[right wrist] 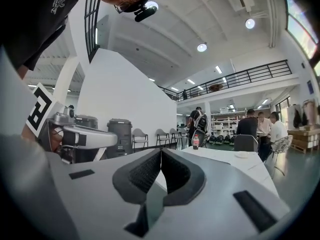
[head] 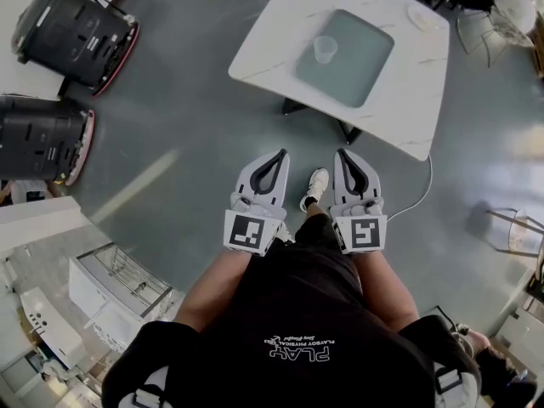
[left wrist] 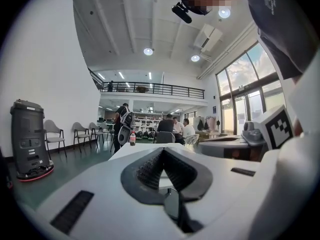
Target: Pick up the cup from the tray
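I held my left gripper [head: 280, 154] and right gripper [head: 343, 153] side by side in front of my waist, both pointed forward over the grey floor [head: 195, 100]. They were near each other but not touching. In the left gripper view, the jaws of the left gripper [left wrist: 162, 150] were pressed together at the tips, with nothing between them. The right gripper [right wrist: 161, 152] looked the same in its own view: jaws fully closed, pads meeting in a thin line, holding nothing. My shoe [head: 315, 185] showed on the floor between the two tools.

The cup [head: 325, 49], clear and upright, stood in the pale green tray [head: 361, 75], towards the tray's far left corner as I looked down. The tray lay flat on the white counter [head: 263, 49], which was well ahead of me and well apart from both grippers. A small plate [head: 421, 17] sat on the counter's far right side, and a bottle [right wrist: 195, 142] stood at its far end. Two black machines [head: 72, 32] were parked on the floor to my left.
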Action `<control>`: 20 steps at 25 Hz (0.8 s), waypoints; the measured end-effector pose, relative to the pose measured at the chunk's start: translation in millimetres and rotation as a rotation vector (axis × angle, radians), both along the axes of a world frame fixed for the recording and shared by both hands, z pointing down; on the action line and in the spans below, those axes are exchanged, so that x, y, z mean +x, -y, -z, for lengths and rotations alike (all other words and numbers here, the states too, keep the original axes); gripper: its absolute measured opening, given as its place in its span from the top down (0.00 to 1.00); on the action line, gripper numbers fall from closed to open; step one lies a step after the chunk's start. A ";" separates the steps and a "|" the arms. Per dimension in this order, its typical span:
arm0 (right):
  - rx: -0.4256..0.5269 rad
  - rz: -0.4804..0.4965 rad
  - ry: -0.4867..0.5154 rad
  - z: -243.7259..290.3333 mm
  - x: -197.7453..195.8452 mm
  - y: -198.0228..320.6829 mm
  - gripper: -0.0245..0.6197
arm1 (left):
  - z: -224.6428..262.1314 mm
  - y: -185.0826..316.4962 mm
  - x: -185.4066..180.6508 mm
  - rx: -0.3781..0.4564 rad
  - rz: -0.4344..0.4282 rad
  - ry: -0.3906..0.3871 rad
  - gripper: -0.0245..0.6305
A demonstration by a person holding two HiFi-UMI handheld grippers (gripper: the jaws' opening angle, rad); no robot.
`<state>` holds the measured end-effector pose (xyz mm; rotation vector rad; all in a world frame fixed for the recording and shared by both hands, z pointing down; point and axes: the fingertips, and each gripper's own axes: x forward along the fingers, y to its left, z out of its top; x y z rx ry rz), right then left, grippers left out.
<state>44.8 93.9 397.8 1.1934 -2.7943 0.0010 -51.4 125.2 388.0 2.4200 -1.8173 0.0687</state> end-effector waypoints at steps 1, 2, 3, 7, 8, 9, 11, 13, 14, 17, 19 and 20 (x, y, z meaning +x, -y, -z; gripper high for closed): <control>0.007 0.005 0.009 2.5 -2.0 10.0 0.95 | 2.2 10.8 -1.8 0.004 0.005 -0.004 0.96; 0.017 0.008 0.023 5.9 -3.9 18.9 0.95 | 4.6 20.8 -3.2 0.010 0.009 -0.007 0.96; 0.026 0.008 0.040 9.2 -5.1 27.2 0.95 | 6.1 30.0 -3.7 0.015 0.011 -0.006 0.96; 0.022 0.019 0.057 8.0 -2.4 59.3 0.95 | 4.6 65.8 -0.9 0.004 0.020 0.003 0.96; 0.019 0.024 0.055 6.3 -2.3 67.0 0.95 | 3.0 73.6 -0.6 -0.002 0.025 0.004 0.96; 0.014 0.030 0.055 4.1 -2.2 74.1 0.95 | 0.9 80.4 -0.3 -0.010 0.029 0.008 0.96; 0.002 0.044 0.055 -0.8 -2.0 88.5 0.95 | -4.3 93.1 0.8 -0.029 0.039 0.017 0.96; 0.004 0.061 0.060 -3.4 -3.4 103.5 0.95 | -8.1 106.0 1.0 -0.042 0.053 0.020 0.96; 0.005 0.069 0.066 -4.2 -4.6 109.5 0.95 | -9.2 111.1 0.5 -0.045 0.063 0.018 0.96; -0.013 0.086 0.068 -9.5 -7.7 122.3 0.95 | -12.1 122.4 -0.7 -0.065 0.090 0.023 0.96; -0.034 0.087 0.060 -14.5 -10.9 132.6 0.95 | -11.3 133.5 -2.1 -0.066 0.095 0.035 0.96; -0.040 0.086 0.057 -16.6 -13.3 137.5 0.95 | -10.4 138.9 -3.5 -0.064 0.094 0.039 0.96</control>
